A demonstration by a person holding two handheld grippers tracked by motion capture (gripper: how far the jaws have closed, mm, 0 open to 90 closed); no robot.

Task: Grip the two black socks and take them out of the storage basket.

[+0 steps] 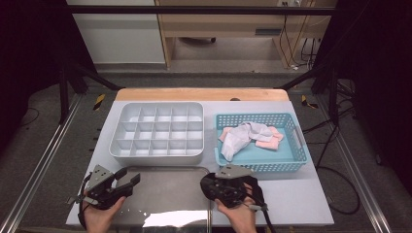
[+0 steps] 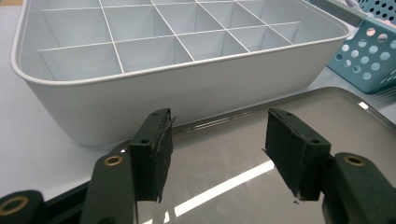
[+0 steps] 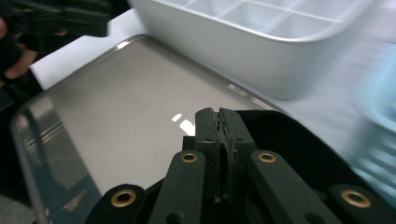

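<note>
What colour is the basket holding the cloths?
Light blue basket, clearest in the high view.

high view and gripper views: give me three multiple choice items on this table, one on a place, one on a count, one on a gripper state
1. Where does the pile of white and pink cloth lie?
A. in the blue basket
B. in the white divided tray
C. on the metal tray

2. How many compartments does the white divided tray have?
A. six
B. fifteen
C. thirty

3. How do the fingers of the left gripper and the right gripper stand?
A. both shut
B. left shut, right open
C. left open, right shut

Answers:
1. A, the high view shows the cloth inside the perforated blue basket to the right of the divided tray.
2. B, the high view shows three rows of five.
3. C, the left gripper view shows a wide gap between its fingers, while the right gripper view shows its fingers pressed together with nothing between them.
</note>
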